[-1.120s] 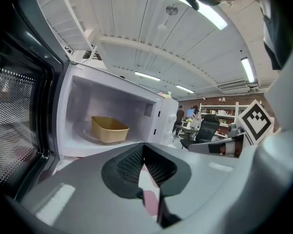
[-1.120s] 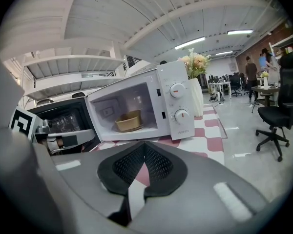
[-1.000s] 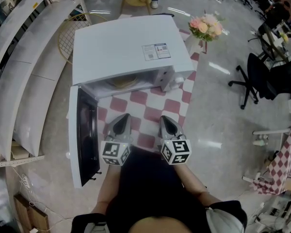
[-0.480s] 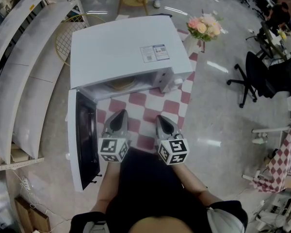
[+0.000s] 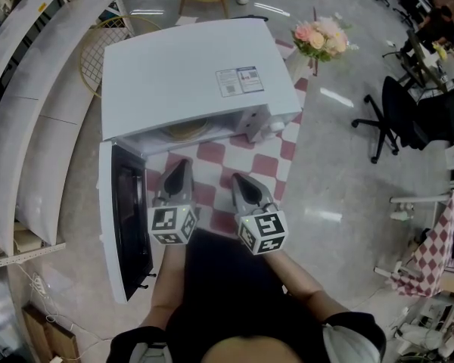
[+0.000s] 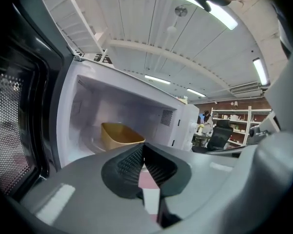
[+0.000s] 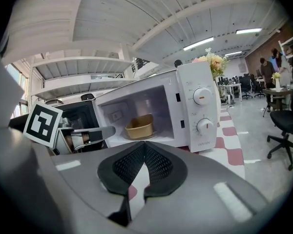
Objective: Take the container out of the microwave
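Note:
A white microwave stands on a red-and-white checked cloth with its door swung open to the left. Inside sits a tan, open-topped container, also seen in the left gripper view and as a sliver under the roof edge. My left gripper is shut and empty, just in front of the opening. My right gripper is also shut with nothing in it, a little further back. In each gripper's own view the left gripper's and the right gripper's jaw tips meet.
The microwave's control knobs sit right of the cavity. A vase of flowers stands behind on the right. White curved shelving runs along the left. An office chair stands on the floor to the right.
Both grippers have moved forward towards the microwave opening, staying shut. The head view has shifted slightly, and the microwave sits a little nearer.

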A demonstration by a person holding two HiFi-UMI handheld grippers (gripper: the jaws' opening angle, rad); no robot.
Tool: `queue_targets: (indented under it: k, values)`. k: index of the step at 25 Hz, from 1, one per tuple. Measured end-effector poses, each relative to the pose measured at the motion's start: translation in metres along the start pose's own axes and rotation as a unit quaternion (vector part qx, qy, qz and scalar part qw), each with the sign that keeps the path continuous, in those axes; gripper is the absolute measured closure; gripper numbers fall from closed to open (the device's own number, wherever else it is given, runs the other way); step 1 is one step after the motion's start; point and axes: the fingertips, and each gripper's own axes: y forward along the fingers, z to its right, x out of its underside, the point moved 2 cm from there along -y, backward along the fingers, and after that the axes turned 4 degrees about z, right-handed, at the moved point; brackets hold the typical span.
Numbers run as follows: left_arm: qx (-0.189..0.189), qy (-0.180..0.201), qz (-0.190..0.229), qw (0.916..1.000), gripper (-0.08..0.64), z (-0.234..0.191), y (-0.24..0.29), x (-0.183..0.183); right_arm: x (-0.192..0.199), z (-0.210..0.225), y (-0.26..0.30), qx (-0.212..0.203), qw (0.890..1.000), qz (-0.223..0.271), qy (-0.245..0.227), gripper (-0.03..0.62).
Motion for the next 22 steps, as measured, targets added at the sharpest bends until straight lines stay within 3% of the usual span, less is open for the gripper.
queue_targets:
  k: [11,22]
  values:
    - [-0.049,-0.018,0.024,0.9984,0.551,-0.024,0.014,-0.014,-0.010,-0.005,0.018,-0.006,1.000,0.006,0.003,0.591]
    - [-0.074,-0.030,0.033,0.9963,0.549,-0.046,0.030,-0.022,-0.009,-0.008,0.035,-0.003,1.000,0.000,0.006,0.591]
